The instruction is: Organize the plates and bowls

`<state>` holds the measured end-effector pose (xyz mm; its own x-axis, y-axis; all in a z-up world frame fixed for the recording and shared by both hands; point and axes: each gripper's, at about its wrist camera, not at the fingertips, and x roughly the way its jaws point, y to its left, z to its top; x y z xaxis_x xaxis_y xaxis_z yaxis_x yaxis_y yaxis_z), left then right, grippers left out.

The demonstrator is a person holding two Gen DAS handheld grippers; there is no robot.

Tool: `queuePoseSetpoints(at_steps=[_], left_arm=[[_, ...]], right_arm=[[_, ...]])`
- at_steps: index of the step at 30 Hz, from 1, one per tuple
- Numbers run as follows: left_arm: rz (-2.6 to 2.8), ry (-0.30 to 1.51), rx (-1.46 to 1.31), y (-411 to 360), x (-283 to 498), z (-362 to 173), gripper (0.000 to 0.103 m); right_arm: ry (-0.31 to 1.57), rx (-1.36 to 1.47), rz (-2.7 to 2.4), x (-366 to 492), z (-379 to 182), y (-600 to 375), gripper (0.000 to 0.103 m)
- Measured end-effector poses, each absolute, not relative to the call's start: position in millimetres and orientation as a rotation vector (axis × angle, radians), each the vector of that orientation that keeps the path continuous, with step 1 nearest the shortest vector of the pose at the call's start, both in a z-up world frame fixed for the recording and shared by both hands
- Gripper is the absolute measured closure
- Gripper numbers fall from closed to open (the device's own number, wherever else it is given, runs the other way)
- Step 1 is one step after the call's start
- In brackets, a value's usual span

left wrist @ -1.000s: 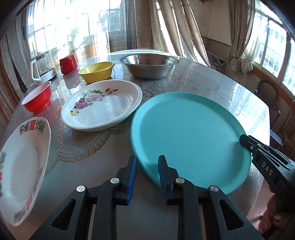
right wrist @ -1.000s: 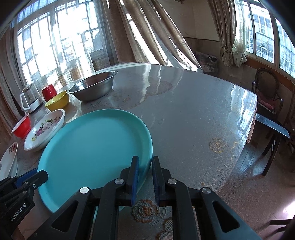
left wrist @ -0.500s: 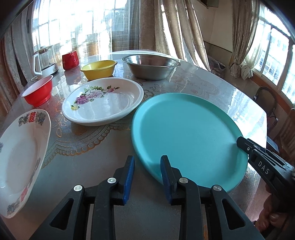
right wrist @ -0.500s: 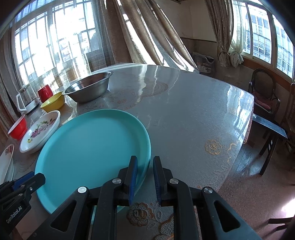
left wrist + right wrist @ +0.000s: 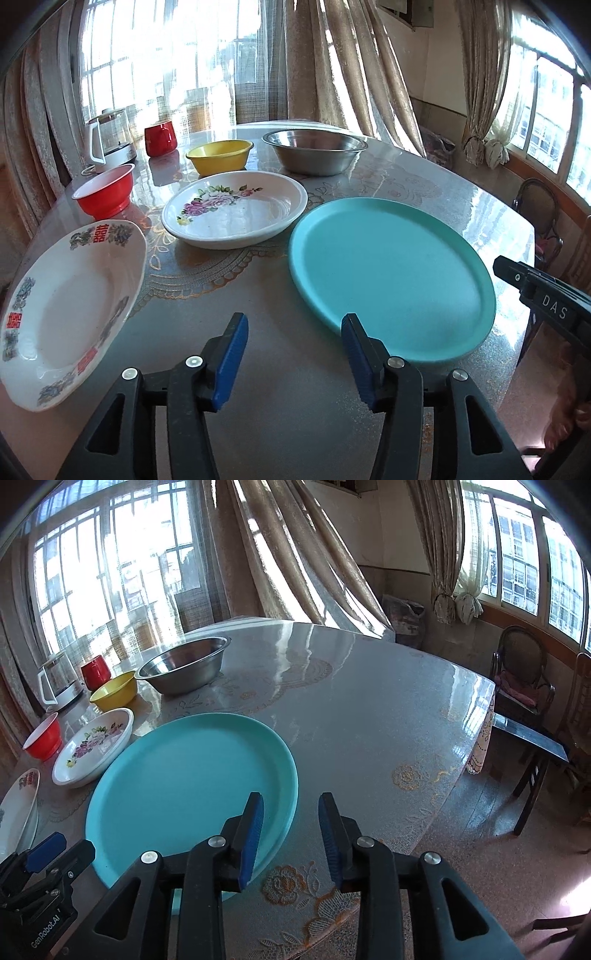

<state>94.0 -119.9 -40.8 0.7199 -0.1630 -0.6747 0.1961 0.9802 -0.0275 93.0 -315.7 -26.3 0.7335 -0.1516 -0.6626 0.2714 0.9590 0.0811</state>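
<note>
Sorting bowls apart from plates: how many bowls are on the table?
3: red bowl at the far left, yellow bowl behind the floral plate, steel bowl farthest back. None looks hidden.

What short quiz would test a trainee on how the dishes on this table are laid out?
1. True or false: the teal plate is stacked on the flowered plate.
2. The yellow bowl stands: A) beside the steel bowl; B) on the teal plate; C) inside the flowered plate.
3. What colour is the mug beside the kettle?

Key: 1 false, they lie side by side; 2 A; 3 red.
</note>
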Motion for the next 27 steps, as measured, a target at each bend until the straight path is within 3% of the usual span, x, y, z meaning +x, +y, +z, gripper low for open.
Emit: queuePoseSetpoints(at_steps=[3,5,8,19,27], left_arm=[[-0.191,0.739,0.042,-110,85,-40,0.044],[-0.190,0.731,0.024,-100,77,-38,0.032],[-0.166,0.705,-0.003,-84,66,-32,0.025],[-0.126,0.697,-0.116,-31,42,-18,0.017],[-0.117,0.693,-0.190,-1,29,-7,0.017]], right_arm=[[0.710,0.162,-0.232,90,-20,-309,0.070],[0.714,0.159,-0.218,89,-18,-303,0.066],[0.721,0.146,-0.187,88,-14,-289,0.064],[0.723,0.072,-0.079,87,-7,-238,0.063],[0.724,0.016,-0.013,85,-3,-206,0.063]])
